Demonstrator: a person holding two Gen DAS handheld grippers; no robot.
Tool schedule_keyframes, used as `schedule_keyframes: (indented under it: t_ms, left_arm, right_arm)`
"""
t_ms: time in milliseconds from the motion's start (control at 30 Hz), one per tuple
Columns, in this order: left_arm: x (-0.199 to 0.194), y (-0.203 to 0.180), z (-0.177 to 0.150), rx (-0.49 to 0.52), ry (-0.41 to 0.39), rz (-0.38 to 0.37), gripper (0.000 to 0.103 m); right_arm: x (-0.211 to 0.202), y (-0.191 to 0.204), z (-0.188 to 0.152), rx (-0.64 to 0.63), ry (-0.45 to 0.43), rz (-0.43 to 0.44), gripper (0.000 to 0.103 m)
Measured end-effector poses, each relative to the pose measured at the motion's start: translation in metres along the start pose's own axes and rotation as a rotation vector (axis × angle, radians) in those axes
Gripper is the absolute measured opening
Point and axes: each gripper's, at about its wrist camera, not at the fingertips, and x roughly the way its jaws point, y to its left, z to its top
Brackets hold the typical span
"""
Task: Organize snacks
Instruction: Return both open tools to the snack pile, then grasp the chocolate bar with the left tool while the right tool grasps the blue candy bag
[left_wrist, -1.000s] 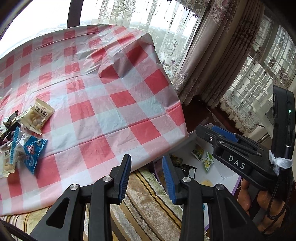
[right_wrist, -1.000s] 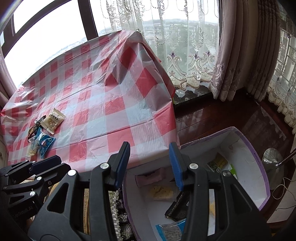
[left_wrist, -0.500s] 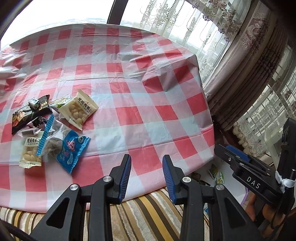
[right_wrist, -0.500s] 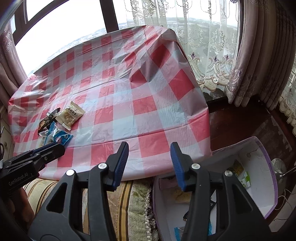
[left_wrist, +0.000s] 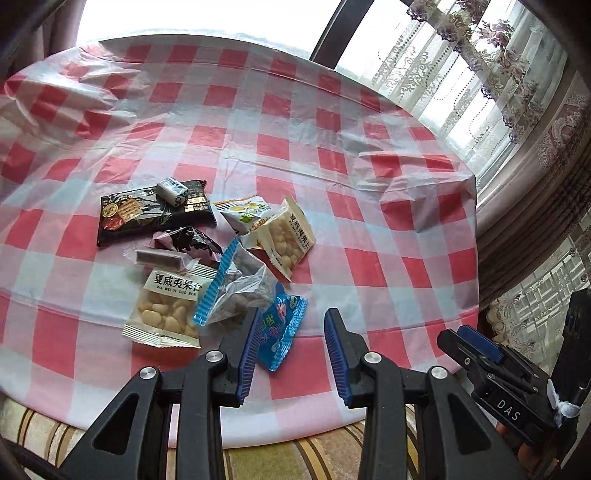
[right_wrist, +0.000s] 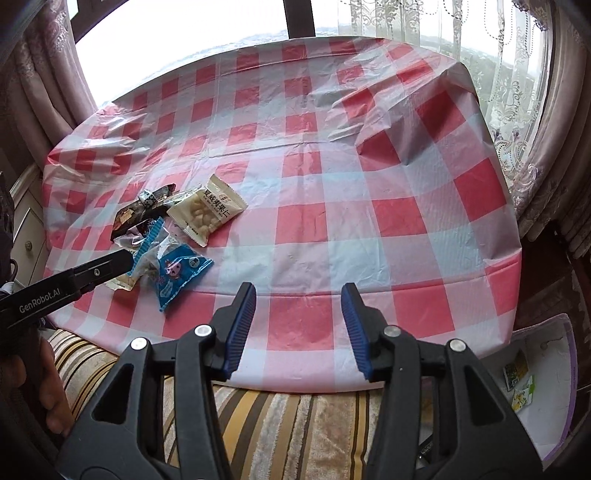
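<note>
A pile of snack packets lies on the red-and-white checked tablecloth (left_wrist: 369, 206): a blue packet (left_wrist: 282, 332), a clear bag with a blue strip (left_wrist: 236, 291), two white nut packets (left_wrist: 166, 306) (left_wrist: 288, 236), a black biscuit packet (left_wrist: 155, 216) and a small white candy (left_wrist: 171, 190). My left gripper (left_wrist: 290, 350) is open and empty, its left finger just over the blue packet. My right gripper (right_wrist: 298, 325) is open and empty above the table's near edge, right of the pile; the blue packet shows in its view (right_wrist: 177, 273).
A white box with a purple rim (right_wrist: 565, 387) holding several packets sits on the floor at the right, below the table. A striped cushion (right_wrist: 280, 417) lies in front of the table. Lace curtains (left_wrist: 498, 74) and windows stand behind.
Both grippers have swung left, away from the box and toward the snack pile. The left gripper now sits close over the blue packet. Both stay open.
</note>
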Motion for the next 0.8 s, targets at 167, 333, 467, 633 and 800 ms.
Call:
schedule_keyframes:
  t_ms: [167,333,467,633,800]
  left_arm:
    - [-0.001,0.034,0.006,-0.071,-0.01,0.029,0.037]
    - [0.0,0.057,0.009,-0.118,-0.012,0.045,0.037]
    - [0.002,0.07,0.012,-0.146,-0.011,0.048,0.037]
    - [0.004,0.085,0.013,-0.184,-0.008,0.044,0.037]
    - [0.009,0.099,0.015,-0.24,0.003,0.025,0.037]
  right_arm:
    - [0.019,0.03,0.008,-0.078,0.025,0.051,0.059]
    - [0.038,0.06,0.014,-0.162,0.055,0.105,0.064]
    - [0.052,0.079,0.017,-0.223,0.078,0.143,0.067]
    - [0.067,0.099,0.021,-0.297,0.102,0.163,0.071]
    - [0.083,0.112,0.022,-0.334,0.134,0.17,0.073]
